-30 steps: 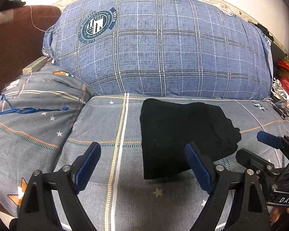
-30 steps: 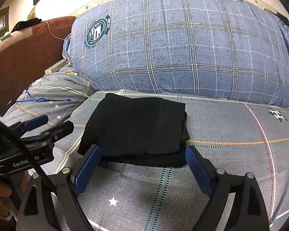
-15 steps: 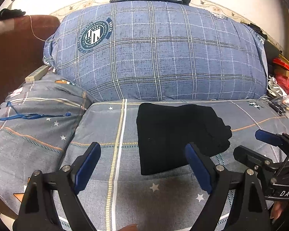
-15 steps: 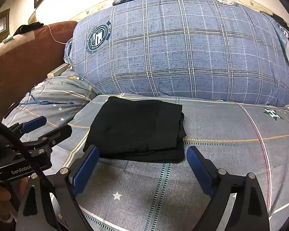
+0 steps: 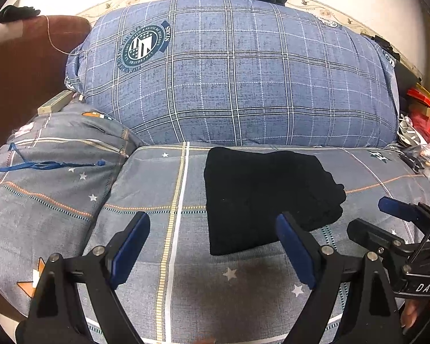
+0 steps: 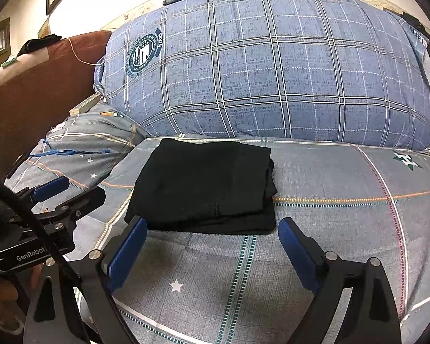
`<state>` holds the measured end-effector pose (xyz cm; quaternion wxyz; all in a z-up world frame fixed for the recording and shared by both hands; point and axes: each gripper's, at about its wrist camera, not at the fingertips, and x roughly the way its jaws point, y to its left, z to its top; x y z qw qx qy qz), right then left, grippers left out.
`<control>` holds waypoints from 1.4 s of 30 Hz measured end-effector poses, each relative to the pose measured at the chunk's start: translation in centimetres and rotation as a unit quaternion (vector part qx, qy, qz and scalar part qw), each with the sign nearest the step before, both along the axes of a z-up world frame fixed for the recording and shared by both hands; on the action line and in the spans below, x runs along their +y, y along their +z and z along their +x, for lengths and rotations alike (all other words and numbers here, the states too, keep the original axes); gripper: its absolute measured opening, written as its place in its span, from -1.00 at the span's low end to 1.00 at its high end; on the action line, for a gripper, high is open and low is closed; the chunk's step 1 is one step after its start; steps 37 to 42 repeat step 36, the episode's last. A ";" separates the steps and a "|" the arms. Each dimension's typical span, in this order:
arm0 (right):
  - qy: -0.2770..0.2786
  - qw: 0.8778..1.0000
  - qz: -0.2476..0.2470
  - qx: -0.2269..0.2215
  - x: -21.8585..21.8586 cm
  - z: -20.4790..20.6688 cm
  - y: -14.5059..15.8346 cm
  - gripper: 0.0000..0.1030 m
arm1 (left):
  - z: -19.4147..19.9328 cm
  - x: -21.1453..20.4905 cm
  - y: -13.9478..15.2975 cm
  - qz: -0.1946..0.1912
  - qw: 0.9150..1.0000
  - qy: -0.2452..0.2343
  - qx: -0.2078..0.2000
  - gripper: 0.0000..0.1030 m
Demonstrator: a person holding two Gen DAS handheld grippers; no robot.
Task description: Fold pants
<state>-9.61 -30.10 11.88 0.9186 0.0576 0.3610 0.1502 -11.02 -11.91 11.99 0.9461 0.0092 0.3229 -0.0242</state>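
Note:
The black pants (image 5: 266,195) lie folded into a compact stack on the grey starred bedsheet (image 5: 169,189), also seen in the right wrist view (image 6: 206,186). My left gripper (image 5: 212,240) is open and empty, held just short of the stack's near left edge. My right gripper (image 6: 212,243) is open and empty, just in front of the stack's near edge. Each gripper shows in the other's view: the right one (image 5: 387,218) at the right, the left one (image 6: 68,192) at the left.
A big blue plaid pillow (image 5: 238,74) stands behind the pants. A grey pillow with a blue cord (image 5: 51,172) lies at the left beside a brown headboard (image 5: 20,71). Red packets and clutter (image 5: 424,120) sit at the right edge.
Both grippers have drawn back toward me from the folded pants, which now look smaller and farther. The pants have not moved. Both grippers stay open.

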 end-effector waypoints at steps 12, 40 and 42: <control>0.003 1.000 -0.006 0.009 0.4 0.4 -0.3 0.86 | 0.5 0.3 -0.3 -0.001 1.000 0.004 0.010 0.72; 0.014 1.000 -0.010 0.022 1.1 0.5 -1.1 0.86 | 0.2 -0.1 -0.7 0.010 1.000 -0.010 0.003 0.72; 0.014 1.000 -0.010 0.022 1.1 0.5 -1.1 0.86 | 0.2 -0.1 -0.7 0.010 1.000 -0.010 0.003 0.72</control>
